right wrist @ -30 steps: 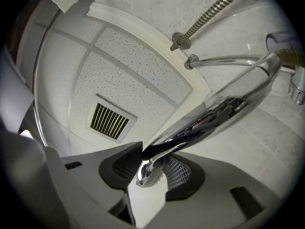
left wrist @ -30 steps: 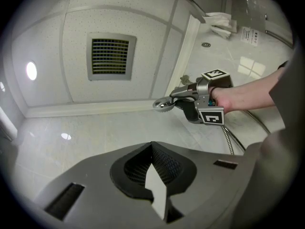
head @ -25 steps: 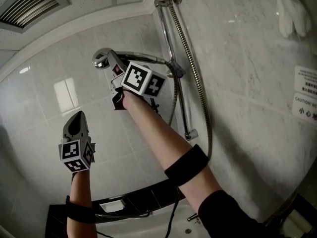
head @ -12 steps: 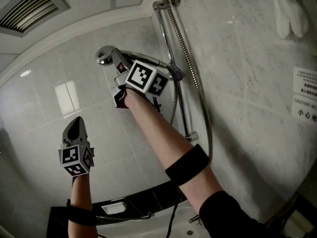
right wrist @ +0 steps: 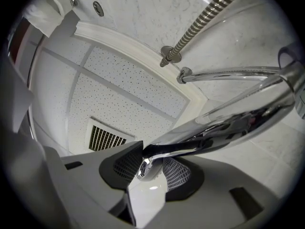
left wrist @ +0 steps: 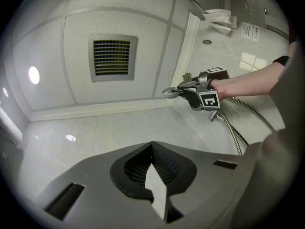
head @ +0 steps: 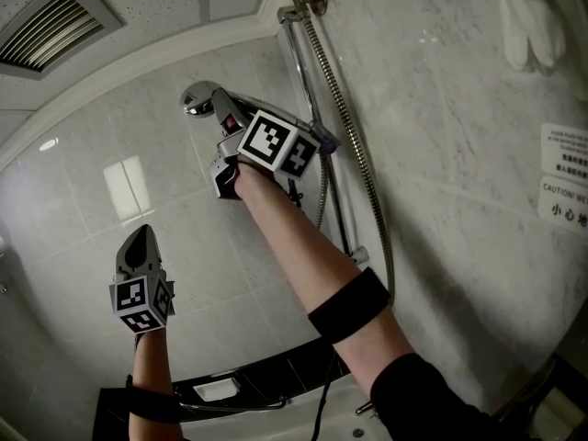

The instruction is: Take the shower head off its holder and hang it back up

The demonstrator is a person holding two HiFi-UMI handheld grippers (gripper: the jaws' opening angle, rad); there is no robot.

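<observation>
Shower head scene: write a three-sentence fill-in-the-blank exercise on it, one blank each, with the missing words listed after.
1. The right gripper is clamped on the chrome handle of the ___.
2. The left gripper holds nothing, and its jaws are ___.
3. The slatted vent is set into the ___.

Missing words: shower head; shut; ceiling.

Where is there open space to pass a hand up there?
Free: the tiled wall between the left gripper and the right arm, and the marble wall between hose and signs. Crowded: the rail, where the right gripper holds the shower head.
</observation>
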